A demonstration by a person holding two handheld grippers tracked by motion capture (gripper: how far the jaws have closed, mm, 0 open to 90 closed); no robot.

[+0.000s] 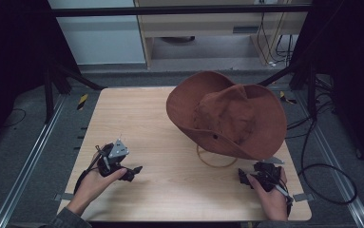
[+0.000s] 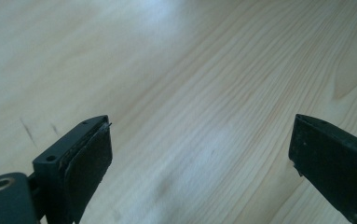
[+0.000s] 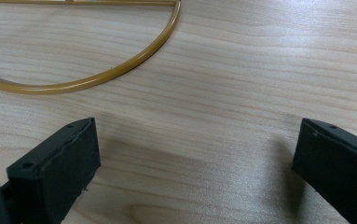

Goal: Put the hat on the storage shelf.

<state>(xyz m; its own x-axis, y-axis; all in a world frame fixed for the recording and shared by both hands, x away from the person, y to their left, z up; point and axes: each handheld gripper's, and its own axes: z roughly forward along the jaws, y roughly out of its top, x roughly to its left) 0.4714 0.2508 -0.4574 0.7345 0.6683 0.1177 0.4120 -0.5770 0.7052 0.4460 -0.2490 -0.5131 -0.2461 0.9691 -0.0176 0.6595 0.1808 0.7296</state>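
- We see a pale wooden table (image 1: 170, 142) on a grey floor, with dark frame rails to either side.
- Our left gripper (image 1: 133, 172) rests low over the table's near-left part, jaws spread wide with nothing between them; its own view shows bare wood grain between the two black pads (image 2: 90, 163).
- The left hand (image 1: 94, 183) wraps the gripper body from below, forearm coming in from the near edge.
- Our right gripper (image 1: 244, 176) is likewise released, jaws wide apart over bare wood.
- The right hand (image 1: 271, 194) grips it at the near-right corner.
- A brown hat (image 1: 227, 114) sits tilted on a gold wire stand (image 1: 216, 161), just ahead of the right gripper and well across from the left one.
- The stand's ring (image 3: 97, 77) lies on the table near the right jaws, not touching.
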